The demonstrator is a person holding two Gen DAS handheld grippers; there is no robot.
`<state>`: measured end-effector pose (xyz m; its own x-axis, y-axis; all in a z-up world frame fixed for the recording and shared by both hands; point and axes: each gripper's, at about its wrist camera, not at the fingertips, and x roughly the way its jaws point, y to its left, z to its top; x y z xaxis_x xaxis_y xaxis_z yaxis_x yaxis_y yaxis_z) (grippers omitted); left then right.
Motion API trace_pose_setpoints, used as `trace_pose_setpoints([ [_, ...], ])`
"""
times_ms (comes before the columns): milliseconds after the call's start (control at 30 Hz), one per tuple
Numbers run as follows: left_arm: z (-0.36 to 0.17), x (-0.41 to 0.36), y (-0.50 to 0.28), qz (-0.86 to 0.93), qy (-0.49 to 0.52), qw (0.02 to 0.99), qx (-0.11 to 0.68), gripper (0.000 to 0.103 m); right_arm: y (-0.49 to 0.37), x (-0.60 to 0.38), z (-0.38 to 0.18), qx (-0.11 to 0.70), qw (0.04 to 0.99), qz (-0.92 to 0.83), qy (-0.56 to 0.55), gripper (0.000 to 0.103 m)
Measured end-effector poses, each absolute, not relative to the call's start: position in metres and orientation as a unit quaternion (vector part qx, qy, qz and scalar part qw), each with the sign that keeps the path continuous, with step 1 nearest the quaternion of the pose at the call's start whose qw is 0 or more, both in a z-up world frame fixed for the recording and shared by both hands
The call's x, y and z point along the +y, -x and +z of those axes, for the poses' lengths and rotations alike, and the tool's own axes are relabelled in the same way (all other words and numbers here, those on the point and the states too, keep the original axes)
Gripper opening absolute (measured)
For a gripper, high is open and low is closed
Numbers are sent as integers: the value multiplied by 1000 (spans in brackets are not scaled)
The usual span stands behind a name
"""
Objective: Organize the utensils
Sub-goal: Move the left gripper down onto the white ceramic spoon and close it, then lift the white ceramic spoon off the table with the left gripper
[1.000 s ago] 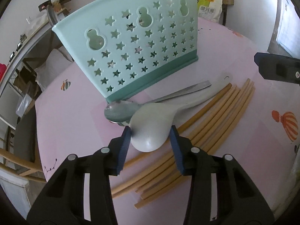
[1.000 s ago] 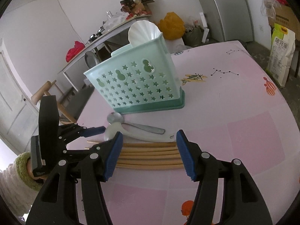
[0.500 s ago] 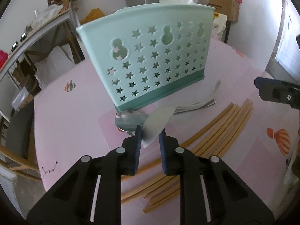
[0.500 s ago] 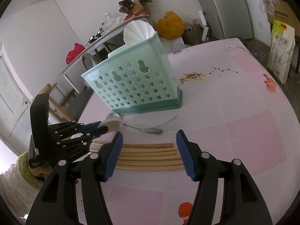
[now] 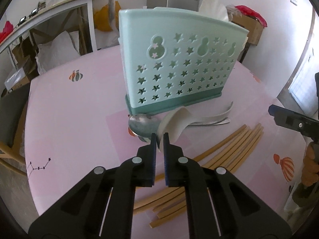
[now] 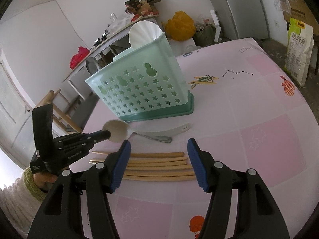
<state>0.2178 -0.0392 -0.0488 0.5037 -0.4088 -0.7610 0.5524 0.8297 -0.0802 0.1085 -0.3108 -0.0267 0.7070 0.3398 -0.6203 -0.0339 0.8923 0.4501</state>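
On the pink bench [image 6: 269, 103] in front of me I count one white plastic spoon [image 6: 117, 132], one metal spoon [image 5: 142, 125], and six bamboo chopsticks [image 6: 159, 165] lying side by side in a loose row. One mint-green utensil holder [image 6: 143, 91] with star cut-outs stands behind them, and one white shell-shaped ladle head [image 6: 144, 32] sticks up out of it.

My left gripper [image 5: 159, 137] has just been closing, and its blue pads now pinch the rim of the white plastic spoon's bowl, which is tipped up on edge; the spoon's handle end still trails down near the bench by the holder's base. The metal spoon lies just beside it, its bowl against the holder's dark green foot.

My right gripper [image 6: 159, 163] stands spread apart over the chopsticks, holding nothing, its pads on either side of the row without touching it.

A yellow-green sack [image 6: 299, 47] on the floor beyond the bench carries printed characters that I cannot read with certainty.
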Motion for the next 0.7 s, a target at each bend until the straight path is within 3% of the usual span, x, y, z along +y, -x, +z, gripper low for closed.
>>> trace_pose_setpoints([
  [700, -52, -31, -231, -285, 9, 854, 435, 5, -106, -307, -25, 367, 902, 103, -203, 58],
])
